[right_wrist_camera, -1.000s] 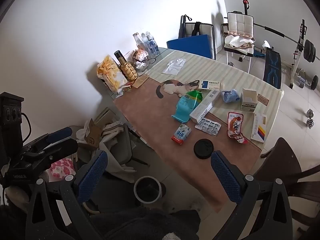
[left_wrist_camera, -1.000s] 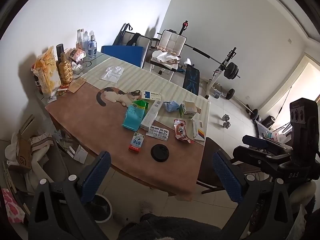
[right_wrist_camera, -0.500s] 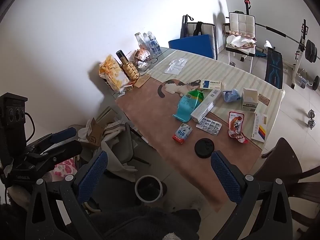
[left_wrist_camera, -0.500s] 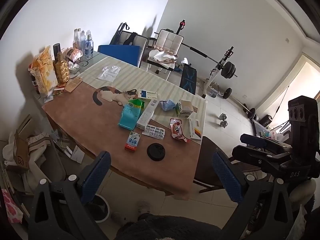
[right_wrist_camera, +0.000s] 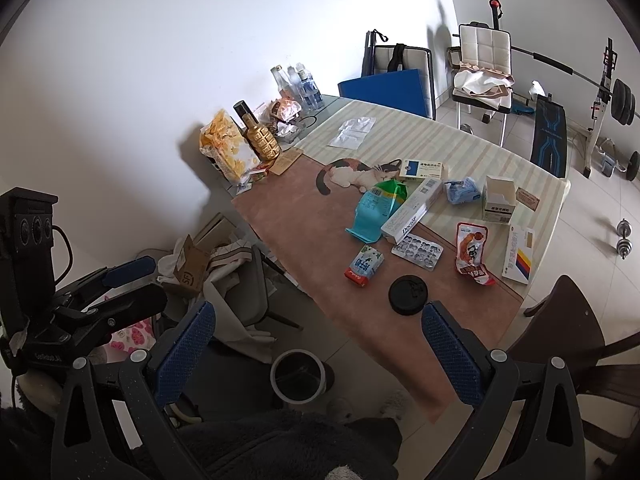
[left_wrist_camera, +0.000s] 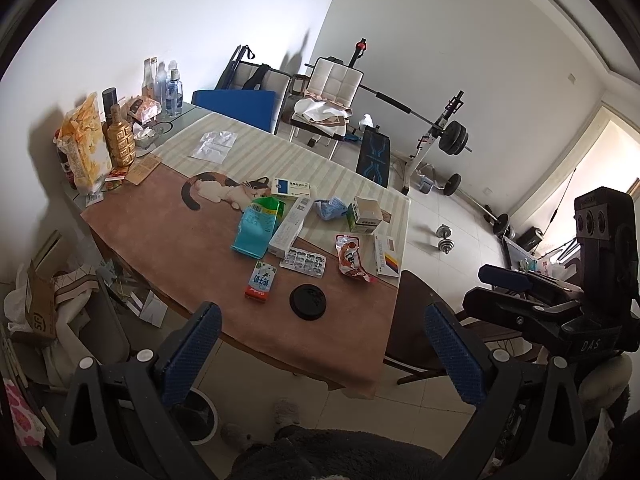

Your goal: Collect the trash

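We are drawing back and lifting slightly from the table (left_wrist_camera: pixel 168 240); the litter is shrinking in both views. Left gripper (left_wrist_camera: pixel 322 344) and right gripper (right_wrist_camera: pixel 318 344) are hanging spread, empty. Milk carton (right_wrist_camera: pixel 364 265), snack wrapper (right_wrist_camera: pixel 471 253) and the rest are lying untouched, bin (right_wrist_camera: pixel 298 376) waiting below.

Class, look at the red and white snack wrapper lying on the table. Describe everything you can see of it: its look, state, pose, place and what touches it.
The red and white snack wrapper is a glossy, plastic-looking pouch printed with a picture and dark characters. It looks crumpled and flattened, its nearer end twisted. It lies flat on the brown table mat, between the blister pack and the white box with coloured stripes, close to that box's edge; contact is unclear. No gripper touches it.
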Tool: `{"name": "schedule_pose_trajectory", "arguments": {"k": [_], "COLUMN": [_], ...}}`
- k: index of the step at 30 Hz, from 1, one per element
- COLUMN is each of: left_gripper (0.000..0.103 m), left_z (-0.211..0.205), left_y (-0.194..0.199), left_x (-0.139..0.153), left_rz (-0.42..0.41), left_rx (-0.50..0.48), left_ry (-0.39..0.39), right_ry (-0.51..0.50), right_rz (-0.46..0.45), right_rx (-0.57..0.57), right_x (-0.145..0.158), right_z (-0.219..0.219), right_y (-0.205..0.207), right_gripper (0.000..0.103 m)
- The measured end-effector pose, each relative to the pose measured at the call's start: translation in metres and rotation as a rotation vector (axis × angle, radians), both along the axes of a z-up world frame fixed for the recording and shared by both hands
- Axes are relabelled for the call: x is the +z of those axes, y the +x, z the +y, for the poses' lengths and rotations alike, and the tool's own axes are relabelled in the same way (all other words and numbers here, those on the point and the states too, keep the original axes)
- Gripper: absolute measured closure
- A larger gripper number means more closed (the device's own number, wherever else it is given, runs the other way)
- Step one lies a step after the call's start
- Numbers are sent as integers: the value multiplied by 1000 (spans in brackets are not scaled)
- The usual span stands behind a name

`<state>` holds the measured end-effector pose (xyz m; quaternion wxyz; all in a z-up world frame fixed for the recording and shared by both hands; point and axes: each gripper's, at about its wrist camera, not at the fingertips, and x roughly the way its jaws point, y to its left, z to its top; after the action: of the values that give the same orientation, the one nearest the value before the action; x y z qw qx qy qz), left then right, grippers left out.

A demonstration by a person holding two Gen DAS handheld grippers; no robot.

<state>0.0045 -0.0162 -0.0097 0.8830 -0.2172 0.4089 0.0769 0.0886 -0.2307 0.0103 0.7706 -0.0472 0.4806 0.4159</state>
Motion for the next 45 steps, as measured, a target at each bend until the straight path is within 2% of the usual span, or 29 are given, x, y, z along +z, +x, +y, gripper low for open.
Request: {"name": "schedule_pose_trajectory", "arguments": {"k": [45], "left_gripper": [0], "left_z": [-9], "left_y": [3], "left_x": [3], "left_rz": [2], "left_rx": [-23], "left_ry": [-2], "right_ry": [2], "right_rz": [2], "right_rx": [11], "right_x": [8], "right_z": [-10], "right_y": [-5], "right_gripper": [0]}}
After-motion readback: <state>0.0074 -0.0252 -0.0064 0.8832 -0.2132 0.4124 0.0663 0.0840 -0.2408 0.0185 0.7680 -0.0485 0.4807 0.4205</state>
